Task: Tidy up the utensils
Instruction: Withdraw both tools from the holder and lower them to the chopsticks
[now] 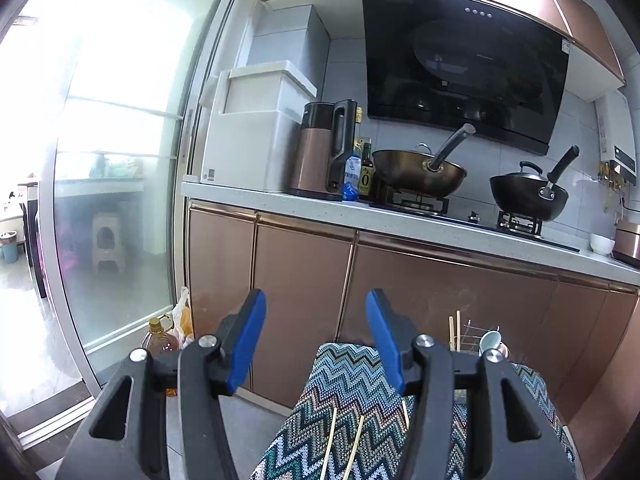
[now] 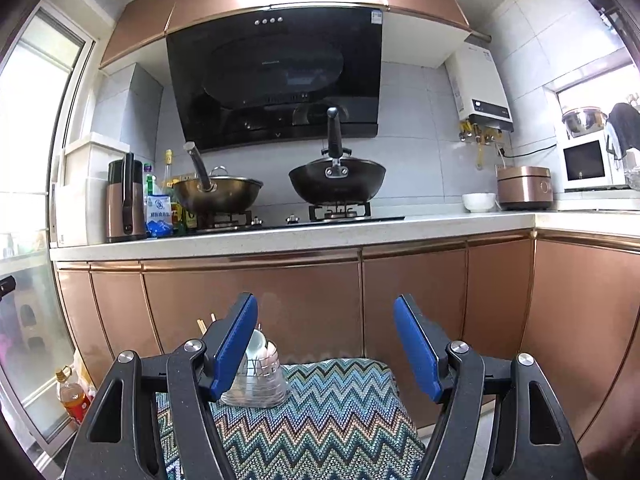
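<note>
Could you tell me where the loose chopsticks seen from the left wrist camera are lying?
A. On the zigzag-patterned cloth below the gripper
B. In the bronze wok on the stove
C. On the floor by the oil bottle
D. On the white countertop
A: the loose chopsticks lie flat on the zigzag cloth, below the open left gripper.

Beyond the claw ran copper-fronted cabinets point(image 2: 256, 300) under a pale counter point(image 2: 280, 240). Above it hung a black range hood point(image 2: 276, 76) on grey wall tiles point(image 2: 420, 152). Left of the claw, a glass sliding door point(image 1: 116, 160) let in bright daylight.
</note>
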Tool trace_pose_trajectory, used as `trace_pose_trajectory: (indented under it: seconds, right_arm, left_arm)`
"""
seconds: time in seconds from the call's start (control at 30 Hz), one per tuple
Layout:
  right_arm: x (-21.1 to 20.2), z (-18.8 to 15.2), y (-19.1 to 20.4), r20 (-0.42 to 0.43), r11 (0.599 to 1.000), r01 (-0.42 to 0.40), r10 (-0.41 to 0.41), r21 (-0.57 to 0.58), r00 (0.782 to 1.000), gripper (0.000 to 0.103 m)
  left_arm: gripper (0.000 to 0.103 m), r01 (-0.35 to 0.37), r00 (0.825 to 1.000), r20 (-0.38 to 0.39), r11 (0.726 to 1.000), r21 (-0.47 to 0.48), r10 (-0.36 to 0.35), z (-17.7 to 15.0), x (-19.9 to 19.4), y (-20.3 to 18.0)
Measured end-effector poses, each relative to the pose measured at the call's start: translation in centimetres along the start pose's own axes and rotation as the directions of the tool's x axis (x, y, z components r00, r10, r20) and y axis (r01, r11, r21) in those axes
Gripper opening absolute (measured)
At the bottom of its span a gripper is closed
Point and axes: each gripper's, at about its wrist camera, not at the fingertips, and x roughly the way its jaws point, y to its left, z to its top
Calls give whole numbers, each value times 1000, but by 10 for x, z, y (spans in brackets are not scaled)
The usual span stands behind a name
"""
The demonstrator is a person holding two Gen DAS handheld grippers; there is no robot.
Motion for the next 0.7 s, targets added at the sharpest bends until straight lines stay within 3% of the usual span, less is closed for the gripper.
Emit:
trace_pose_trajectory:
  seconds: [0.33, 0.5, 0.6, 0.67, 0.7]
  right_arm:
    - [21, -14, 14, -65, 999, -27, 25, -23, 998, 70]
    - [38, -27, 27, -127, 997, -75, 70, -35, 989, 70]
    - [53, -38, 37, -192, 991, -127, 118, -36, 974, 68]
    - [65, -45, 44, -247, 986, -163, 148, -38, 958, 64]
    - [75, -51, 51, -299, 980, -199, 182, -27, 937, 63]
  left_arm:
    - [50, -8, 997, -77, 1000, 9, 9, -20, 31, 4]
    - [50, 28, 986, -166, 999, 23, -23, -38, 55, 3]
    - [50, 82, 963, -258, 996, 20, -74, -53, 74, 2]
    - [50, 138, 930, -345, 990, -5, -131, -65, 92, 2]
    - [50, 170, 901, -400, 985, -27, -167, -72, 105, 1]
